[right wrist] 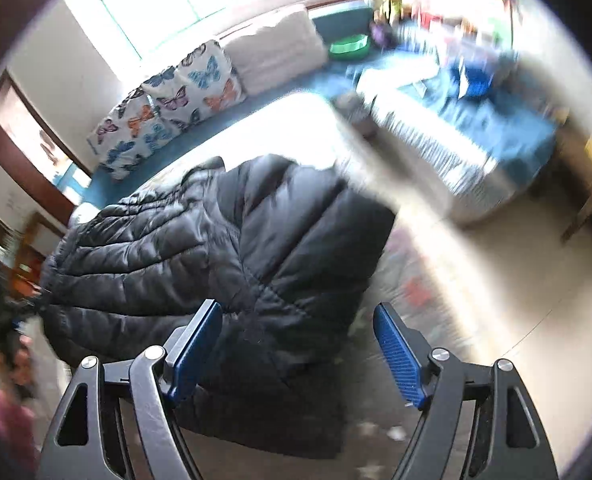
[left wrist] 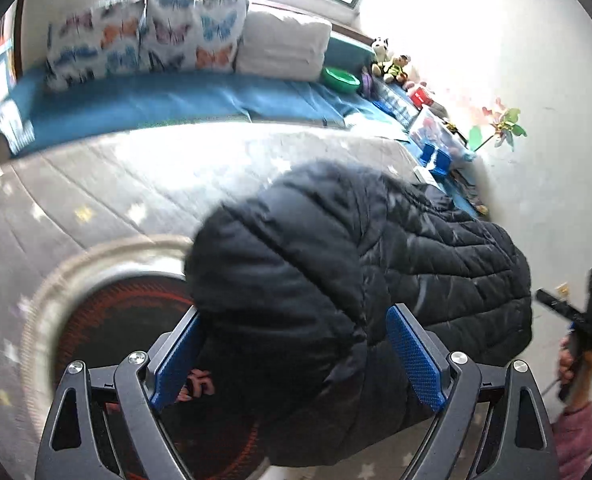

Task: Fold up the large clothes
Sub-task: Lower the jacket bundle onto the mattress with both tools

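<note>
A black puffer jacket (left wrist: 336,272) lies bunched on a grey star-patterned mat (left wrist: 96,200) on the floor, with a bench of butterfly cushions (left wrist: 144,36) along the wall behind. The left gripper (left wrist: 296,356) has its jaws spread wide around a thick fold of the jacket, the blue pads on either side and not visibly pinching it; the right gripper (right wrist: 298,352) hangs at the jacket's other edge, jaws likewise spread, with padding only by its left pad (right wrist: 194,350). Both views are smeared. The slick, bulky quilting looks liable to spring out of a shallow bite, and a grip that catches only the top layer could drag the heap askew. A round rug (left wrist: 108,312) lies partly under the jacket.
</note>
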A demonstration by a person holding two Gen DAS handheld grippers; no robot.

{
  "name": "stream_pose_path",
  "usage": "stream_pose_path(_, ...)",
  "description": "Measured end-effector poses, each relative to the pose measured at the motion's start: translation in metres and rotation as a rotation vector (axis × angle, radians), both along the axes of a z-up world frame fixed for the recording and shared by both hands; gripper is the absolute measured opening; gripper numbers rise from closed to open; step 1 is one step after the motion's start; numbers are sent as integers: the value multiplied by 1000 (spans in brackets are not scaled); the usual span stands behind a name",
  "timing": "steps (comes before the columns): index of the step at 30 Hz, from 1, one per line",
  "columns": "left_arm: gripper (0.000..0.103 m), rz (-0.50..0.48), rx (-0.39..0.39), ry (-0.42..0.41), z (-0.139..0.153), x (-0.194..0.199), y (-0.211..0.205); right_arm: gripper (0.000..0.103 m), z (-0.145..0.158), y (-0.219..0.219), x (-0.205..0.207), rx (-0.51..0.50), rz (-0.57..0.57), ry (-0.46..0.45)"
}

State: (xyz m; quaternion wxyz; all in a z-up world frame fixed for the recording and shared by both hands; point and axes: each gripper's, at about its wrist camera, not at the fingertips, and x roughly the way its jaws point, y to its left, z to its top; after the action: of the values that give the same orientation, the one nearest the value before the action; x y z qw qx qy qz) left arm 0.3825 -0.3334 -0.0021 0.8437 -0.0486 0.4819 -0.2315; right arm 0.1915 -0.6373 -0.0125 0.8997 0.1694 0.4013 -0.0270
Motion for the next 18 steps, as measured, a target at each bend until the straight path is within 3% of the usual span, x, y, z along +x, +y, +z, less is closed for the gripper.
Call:
stream_pose_path(5,97,-9,144,-221,34,-24,-29,84,20,23,-3,-51,47,-92)
stream_pose_path(8,97,-32,209,-313,41,-38,-56,84,19,40,8,-87,83,-97)
stream_pose_path(14,97,-80,237,-321,28,-50,-73,84,-5,54,33,-140,91,-29)
stream_pose_path(18,97,-82,236,-269,4,-35,-78,85,-15,49,38,-143,74,-12)
